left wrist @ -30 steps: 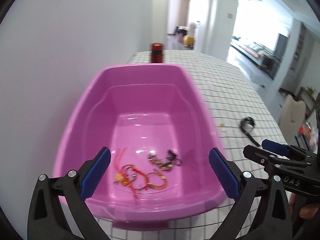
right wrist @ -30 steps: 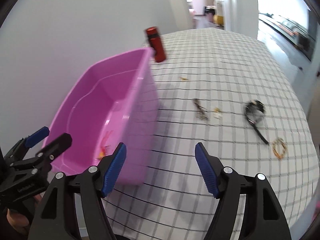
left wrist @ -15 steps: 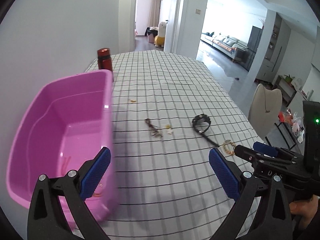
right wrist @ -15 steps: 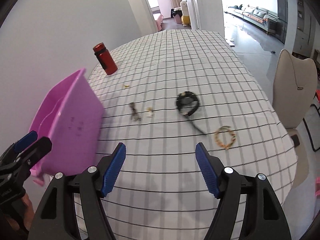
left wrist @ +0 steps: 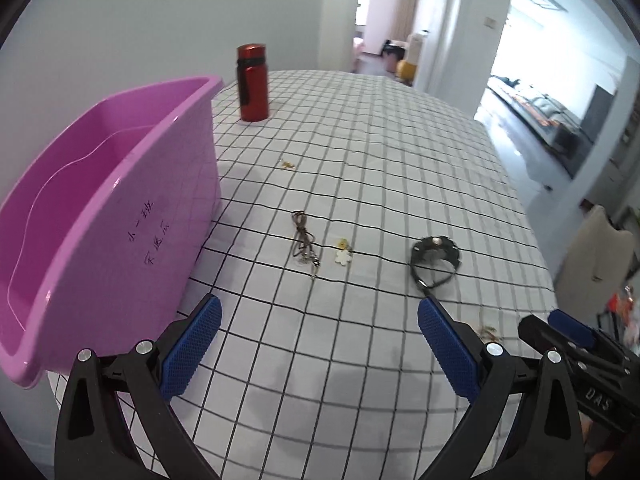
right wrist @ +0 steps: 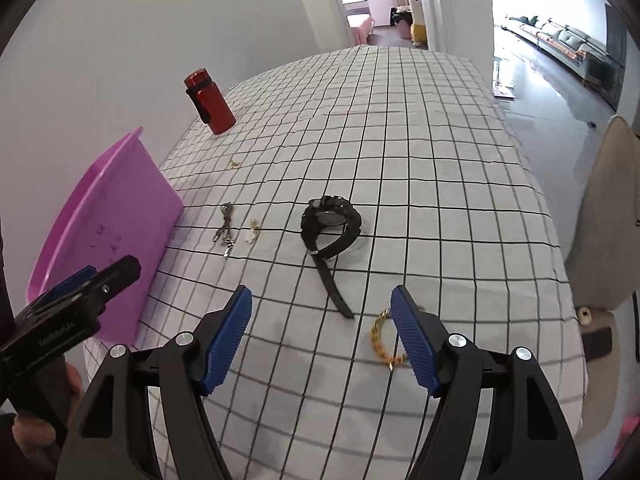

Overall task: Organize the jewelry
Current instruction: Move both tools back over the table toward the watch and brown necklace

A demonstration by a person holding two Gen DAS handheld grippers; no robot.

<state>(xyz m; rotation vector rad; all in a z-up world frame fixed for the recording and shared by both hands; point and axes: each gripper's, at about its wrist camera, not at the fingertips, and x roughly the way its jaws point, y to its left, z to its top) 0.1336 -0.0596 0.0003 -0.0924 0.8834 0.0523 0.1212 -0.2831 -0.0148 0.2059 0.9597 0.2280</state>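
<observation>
A checked tablecloth now fills both views, the pink tub having slid off to its left edge (jewelry inside no longer visible). Both the left gripper and right gripper hang spread and empty above loose pieces mid-cloth: brown cord, watch, gold bracelet, the likely next pickup.

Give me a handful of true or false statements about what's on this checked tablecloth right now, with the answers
1. The red bottle stands upright. True.
2. The black watch lies inside the pink tub. False: it lies on the cloth, apart from the tub.
3. The right gripper holds the gold bracelet. False: its jaws are open and empty above the cloth.
4. The left gripper is open. True.
5. The tub's outer wall bears handwriting. True.
</observation>
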